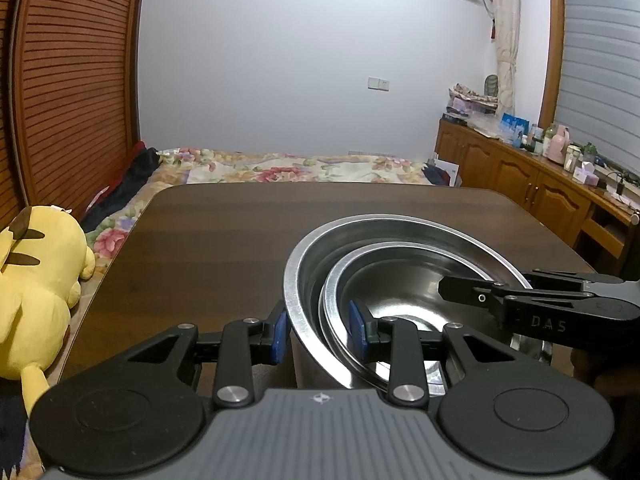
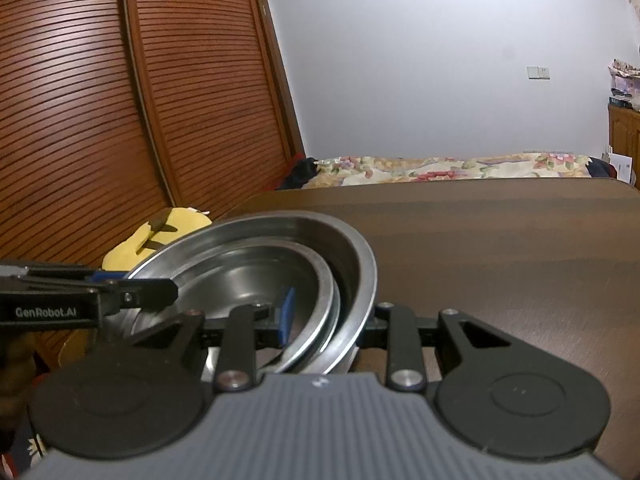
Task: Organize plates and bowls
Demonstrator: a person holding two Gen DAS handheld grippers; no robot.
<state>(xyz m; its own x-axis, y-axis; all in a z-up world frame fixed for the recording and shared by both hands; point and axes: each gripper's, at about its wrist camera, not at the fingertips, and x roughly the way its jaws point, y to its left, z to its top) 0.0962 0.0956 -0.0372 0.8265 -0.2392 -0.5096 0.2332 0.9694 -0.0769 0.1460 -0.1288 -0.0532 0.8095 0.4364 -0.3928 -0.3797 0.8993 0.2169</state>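
Observation:
Two steel bowls are nested on the dark wooden table (image 1: 208, 240): a large bowl (image 1: 400, 236) with a smaller bowl (image 1: 404, 276) inside it. My left gripper (image 1: 318, 330) straddles the near left rims of both bowls, one blue pad outside and one inside, closed on them. My right gripper (image 2: 326, 314) clamps the opposite rims of the large bowl (image 2: 360, 264) and the smaller bowl (image 2: 240, 276) in the same way. Each gripper shows in the other's view: the right gripper (image 1: 456, 290) and the left gripper (image 2: 160, 290).
A yellow plush toy (image 1: 36, 292) lies left of the table. A bed with a floral cover (image 1: 296, 168) is behind the table. A slatted wooden wardrobe (image 2: 100, 100) stands at left. A wooden cabinet with bottles (image 1: 532, 168) runs along the right.

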